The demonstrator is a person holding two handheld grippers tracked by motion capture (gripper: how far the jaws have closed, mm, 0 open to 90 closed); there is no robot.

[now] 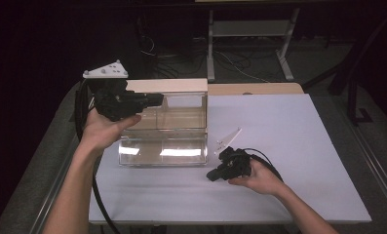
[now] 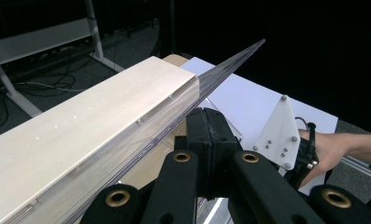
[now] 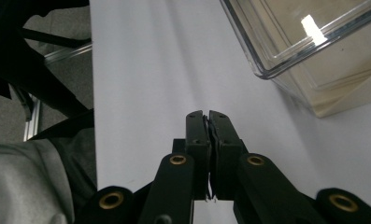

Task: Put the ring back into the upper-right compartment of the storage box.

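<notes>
High view, centre frame: we list a clear box [image 1: 163, 139]; left gripper [image 1: 152, 100] at its lid [image 1: 166, 86], right gripper [image 1: 211, 175] lower right, both pinched together, gripping nothing.

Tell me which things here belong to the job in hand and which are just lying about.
In the job:
- clear plastic box on the white mat
- its raised lid with the pale wooden top
- left tongs, shut, at the lid's edge
- right tongs, shut, holding nothing, beside the box

Lying about:
- white mat
- metal frame legs and cables on the floor behind
</notes>
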